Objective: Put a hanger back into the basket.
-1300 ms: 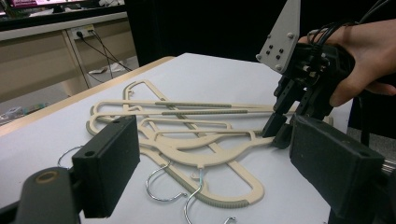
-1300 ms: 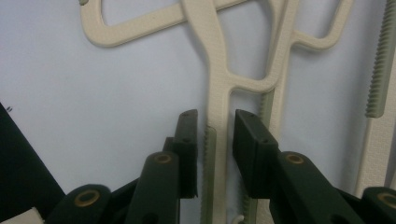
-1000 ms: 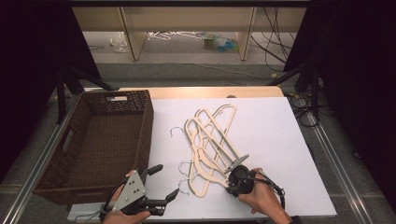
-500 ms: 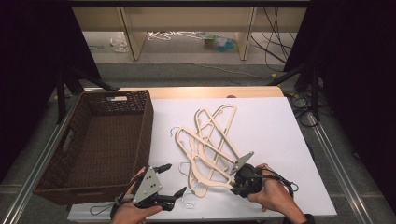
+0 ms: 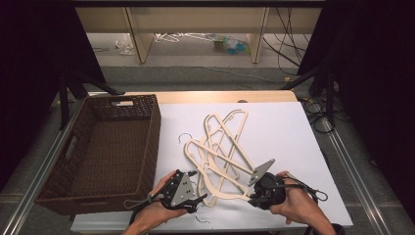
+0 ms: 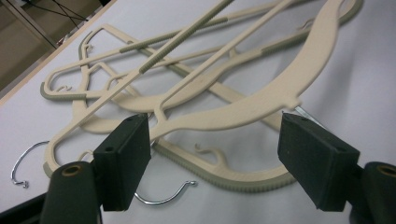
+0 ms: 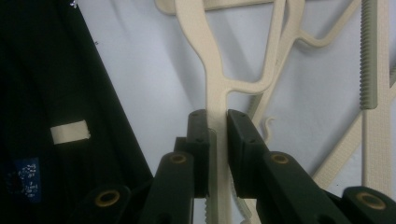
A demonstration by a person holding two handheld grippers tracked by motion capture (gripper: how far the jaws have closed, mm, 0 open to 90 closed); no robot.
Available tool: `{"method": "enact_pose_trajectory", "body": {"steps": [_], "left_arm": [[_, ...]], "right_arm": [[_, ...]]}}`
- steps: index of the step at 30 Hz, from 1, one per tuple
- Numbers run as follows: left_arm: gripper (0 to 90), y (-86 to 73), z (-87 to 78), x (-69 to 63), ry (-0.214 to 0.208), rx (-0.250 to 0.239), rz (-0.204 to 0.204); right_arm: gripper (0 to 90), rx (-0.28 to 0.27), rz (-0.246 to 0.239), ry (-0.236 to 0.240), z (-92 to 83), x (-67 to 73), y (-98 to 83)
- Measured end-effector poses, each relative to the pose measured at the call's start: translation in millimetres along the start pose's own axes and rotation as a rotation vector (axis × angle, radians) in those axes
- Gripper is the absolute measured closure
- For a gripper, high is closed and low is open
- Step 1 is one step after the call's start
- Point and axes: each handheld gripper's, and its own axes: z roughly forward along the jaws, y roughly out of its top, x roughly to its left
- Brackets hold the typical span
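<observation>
As before, right gripper (image 5: 254, 193) clamping hanger (image 5: 222, 161)

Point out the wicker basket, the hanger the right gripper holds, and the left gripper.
wicker basket (image 5: 147, 142), high view, right wall.
held hanger (image 7: 205, 56), right gripper view, its arm above the fingers.
left gripper (image 6: 212, 156), left gripper view, midway between fingertips.

Black left gripper (image 5: 195, 197) & right gripper (image 5: 253, 192) — grey triangular plates, trailing cables

You are looking at a brown wicker basket (image 5: 105, 147) sitting beside the white board (image 5: 288, 127), with cables (image 5: 313, 105) trailing nearby.
</observation>
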Motion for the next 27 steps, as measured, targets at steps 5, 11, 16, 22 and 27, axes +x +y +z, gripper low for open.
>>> {"method": "enact_pose_trajectory", "body": {"steps": [5,11,16,22,27], "left_arm": [[27.6,-3.1,13.4,-1.1,0.007,0.050,0.084],[33.7,-2.7,21.6,-1.2,0.012,0.044,0.123],[38.5,-0.2,24.8,-3.1,-0.014,0.023,0.167],[47.4,2.4,25.1,-5.3,-0.065,0.006,0.324],[57.3,6.6,28.0,-3.2,-0.120,-0.018,0.444]], "right_arm": [[79.8,-0.001,-0.010,0.003,-2.2,-0.6,-1.2],[79.7,0.000,-0.019,0.016,-4.6,1.8,-0.5],[79.6,-0.003,-0.031,0.024,-3.4,3.0,0.0],[79.4,-0.006,-0.045,0.046,-2.5,0.5,-1.6],[79.4,-0.022,-0.042,0.067,-3.8,-4.8,-5.0]]}}
